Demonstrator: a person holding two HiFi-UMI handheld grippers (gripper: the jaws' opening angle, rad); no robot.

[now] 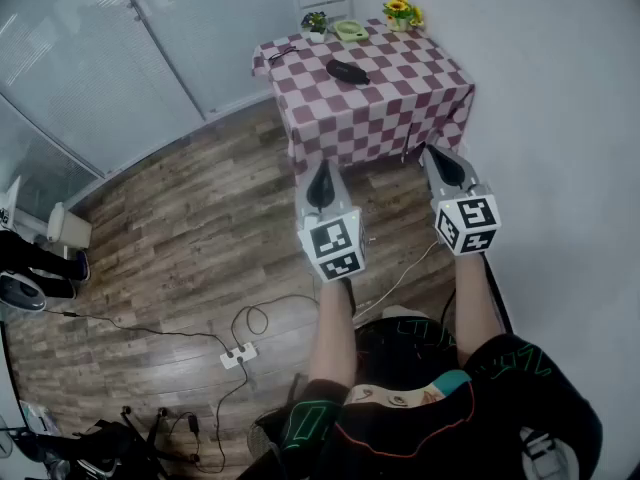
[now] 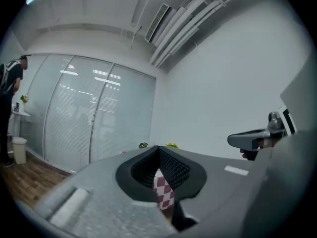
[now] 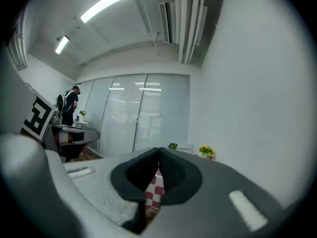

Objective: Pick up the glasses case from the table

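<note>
Dark-sleeved forearms [image 1: 338,343] rise from the bottom of the head view, each carrying a marker cube. The left hand-held gripper [image 1: 320,173] and the right hand-held gripper [image 1: 435,158] point level over the wooden floor [image 1: 180,238], short of a tabletop [image 1: 400,108] under a red-and-white checked cloth. The glasses case [image 1: 346,70], dark and oblong, lies on that cloth near its middle, untouched and well apart from both. Behind it stand a green dish [image 1: 350,30] and a pot of yellow flowers [image 1: 402,11].

Seen in the left gripper view, the left hand-held gripper's jaws meet at the tips with nothing between them; checked cloth shows through the gap below.

Seen in the right gripper view, the right hand-held gripper's jaws are likewise pressed together and empty. A person [image 3: 69,105] stands far off by the glass wall [image 3: 143,113].
</note>
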